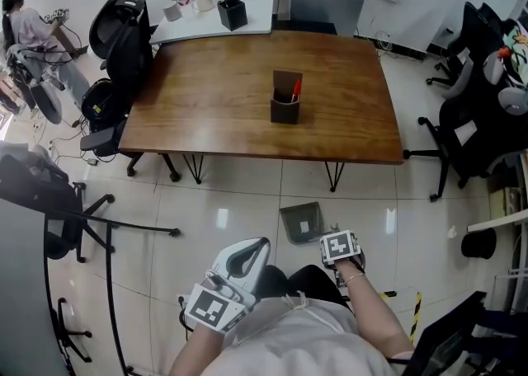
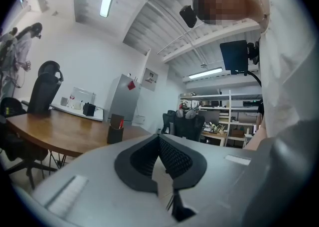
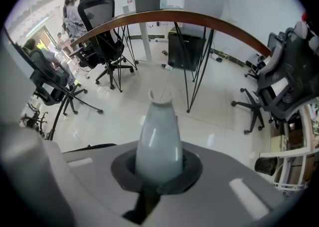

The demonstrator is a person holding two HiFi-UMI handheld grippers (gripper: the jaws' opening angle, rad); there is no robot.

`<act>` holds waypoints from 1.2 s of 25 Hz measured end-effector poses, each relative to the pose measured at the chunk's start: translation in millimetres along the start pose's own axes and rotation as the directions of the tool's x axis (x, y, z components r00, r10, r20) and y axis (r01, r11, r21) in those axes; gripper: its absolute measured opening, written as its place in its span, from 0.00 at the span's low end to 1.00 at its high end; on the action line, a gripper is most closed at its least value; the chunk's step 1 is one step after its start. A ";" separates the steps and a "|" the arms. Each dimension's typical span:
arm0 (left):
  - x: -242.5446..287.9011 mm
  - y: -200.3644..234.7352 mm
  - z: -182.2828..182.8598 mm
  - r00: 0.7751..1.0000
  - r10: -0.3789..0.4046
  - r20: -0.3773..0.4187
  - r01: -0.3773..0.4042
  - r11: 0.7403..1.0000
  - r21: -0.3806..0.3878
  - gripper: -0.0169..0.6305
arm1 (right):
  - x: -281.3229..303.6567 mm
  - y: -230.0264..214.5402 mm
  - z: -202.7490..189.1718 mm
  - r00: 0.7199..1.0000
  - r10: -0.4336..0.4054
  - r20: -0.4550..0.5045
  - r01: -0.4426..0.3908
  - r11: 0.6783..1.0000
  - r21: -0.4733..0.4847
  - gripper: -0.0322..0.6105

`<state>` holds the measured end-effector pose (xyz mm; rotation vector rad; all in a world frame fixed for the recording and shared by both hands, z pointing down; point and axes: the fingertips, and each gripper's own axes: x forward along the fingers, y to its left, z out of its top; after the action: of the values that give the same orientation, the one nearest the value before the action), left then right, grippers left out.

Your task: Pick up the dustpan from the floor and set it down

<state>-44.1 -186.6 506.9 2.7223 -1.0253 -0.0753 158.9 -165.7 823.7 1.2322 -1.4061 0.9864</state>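
Waist level first: holding the left gripper level beside the body, fingertips meeting on nothing, probably parking it clear of the work. Just beyond the knees, pointing the right gripper steeply down toward the floor tiles and clamping it shut around a pale, tapered dustpan handle. Taking it for the handle by the dark dustpan lying low on the tiles right beside that gripper, between the body and the table. Gripping at the handle rather than the tray, likely for lifting without tipping. Seeming to be at the grasp stage, not yet lifting; hard to confirm whether the pan is resting on the tiles. Farther off, leaving the wooden table and its pen holder untouched, with office chairs standing around.
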 end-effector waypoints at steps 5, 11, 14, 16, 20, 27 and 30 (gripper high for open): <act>-12.3 -9.5 19.5 1.000 -0.028 -0.008 0.028 1.000 -0.005 0.03 | -36.5 4.6 2.5 0.999 0.040 0.020 -0.041 0.998 0.057 0.06; -36.0 -20.6 77.3 0.999 -0.030 -0.021 0.028 0.998 -0.062 0.03 | -140.8 7.6 -6.7 0.996 0.067 0.064 -0.074 0.991 0.114 0.06; -50.4 -28.2 93.7 1.000 -0.028 -0.005 0.028 0.999 -0.033 0.03 | -186.8 8.6 -13.7 0.990 0.080 0.118 -0.095 0.987 0.130 0.06; -56.2 -29.5 91.3 1.000 -0.012 0.002 0.012 1.000 -0.026 0.03 | -204.5 8.0 -15.0 0.983 0.087 0.159 -0.110 0.984 0.139 0.06; -69.6 -49.5 77.9 1.000 0.019 -0.010 -0.020 1.000 -0.013 0.04 | -230.2 10.8 -28.7 0.972 0.096 0.214 -0.120 0.988 0.101 0.06; -104.3 -135.9 70.5 0.995 0.086 0.043 -0.088 0.996 0.032 0.03 | -266.6 -0.3 -86.7 0.953 0.123 0.276 -0.125 0.992 -0.012 0.06; -119.2 -177.5 64.6 0.991 0.125 0.057 -0.129 0.989 0.067 0.03 | -279.3 -10.2 -118.3 0.950 0.136 0.280 -0.125 0.991 -0.054 0.06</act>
<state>-27.8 8.2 398.9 2.7231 -1.2363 -0.0912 187.9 0.1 571.2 1.3052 -1.7406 0.8936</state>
